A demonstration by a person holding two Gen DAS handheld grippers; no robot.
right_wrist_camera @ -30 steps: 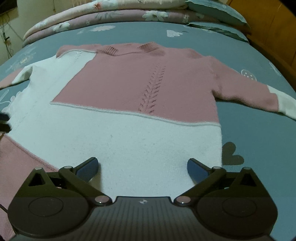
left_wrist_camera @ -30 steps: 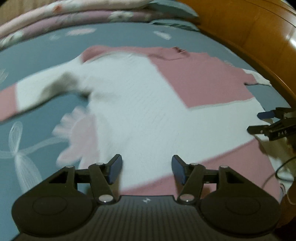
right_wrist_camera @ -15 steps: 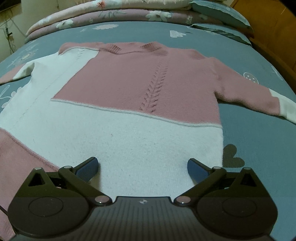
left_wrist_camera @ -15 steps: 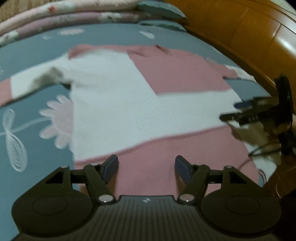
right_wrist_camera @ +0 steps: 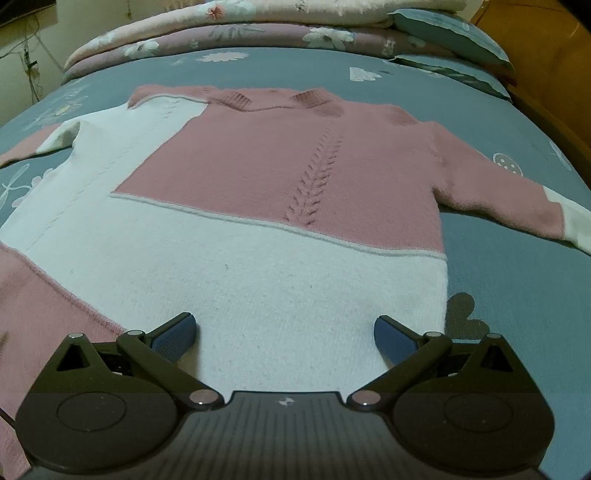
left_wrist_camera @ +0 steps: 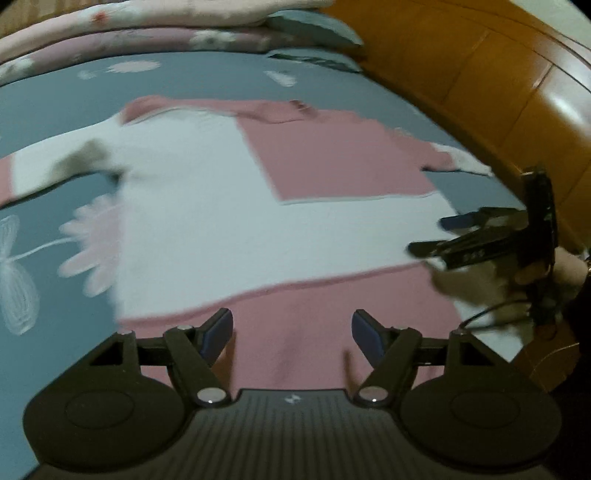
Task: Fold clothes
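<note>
Sweater (right_wrist_camera: 258,236) flat on bed (right_wrist_camera: 498,280); left tongs (left_wrist_camera: 291,334) and right tongs (right_wrist_camera: 284,338) gape empty

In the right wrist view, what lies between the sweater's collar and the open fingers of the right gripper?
Only the sweater itself: a pink panel with a knitted pattern, then a white band reaching the right gripper. Nothing rests on it.

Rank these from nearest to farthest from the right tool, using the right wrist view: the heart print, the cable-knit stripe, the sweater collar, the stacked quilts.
1. Heart print, just right of the right tool.
2. Cable-knit stripe, centre of the sweater.
3. Sweater collar, far edge.
4. Stacked quilts, at the bed's far end.
</note>
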